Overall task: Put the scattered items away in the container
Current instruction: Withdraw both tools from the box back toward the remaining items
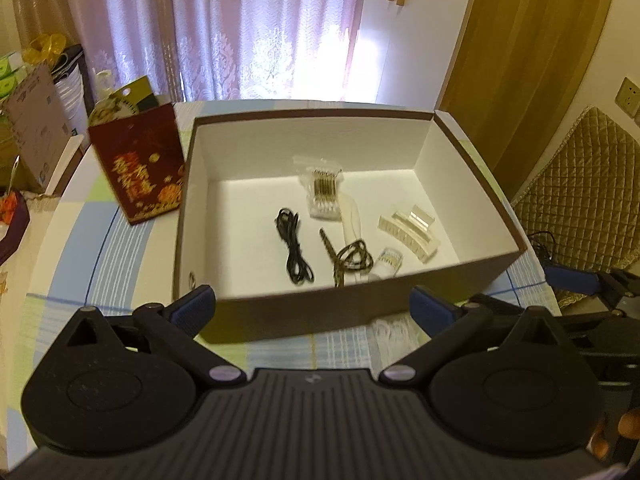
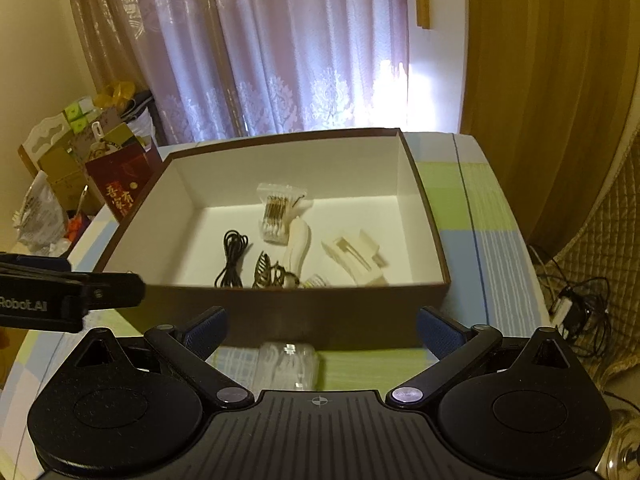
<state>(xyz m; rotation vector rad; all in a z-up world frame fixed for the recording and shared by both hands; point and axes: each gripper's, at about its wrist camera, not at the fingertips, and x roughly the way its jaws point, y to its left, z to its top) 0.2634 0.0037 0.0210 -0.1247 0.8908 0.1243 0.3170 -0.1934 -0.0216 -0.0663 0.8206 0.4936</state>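
Right gripper (image 2: 322, 330): jaws wide apart, nothing held. Left gripper (image 1: 312, 306): jaws equally wide, nothing held. One clear packet (image 2: 289, 366) lies on the counter (image 2: 460, 200) just in front of the box (image 2: 320, 312), against its near wall, directly below and between the right gripper's fingers; long axis unclear from blur. Right is nearer, judged. Inside the box: one black cable (image 1: 294, 246), one swab pack (image 1: 324, 192), one clear claw clip (image 1: 410, 232), one dark clip (image 1: 348, 258), one white piece, one small clear item. Left of the box: one red bag (image 1: 140, 164).

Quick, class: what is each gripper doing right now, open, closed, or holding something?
Left gripper: open, holding nothing.
Right gripper: open, holding nothing.
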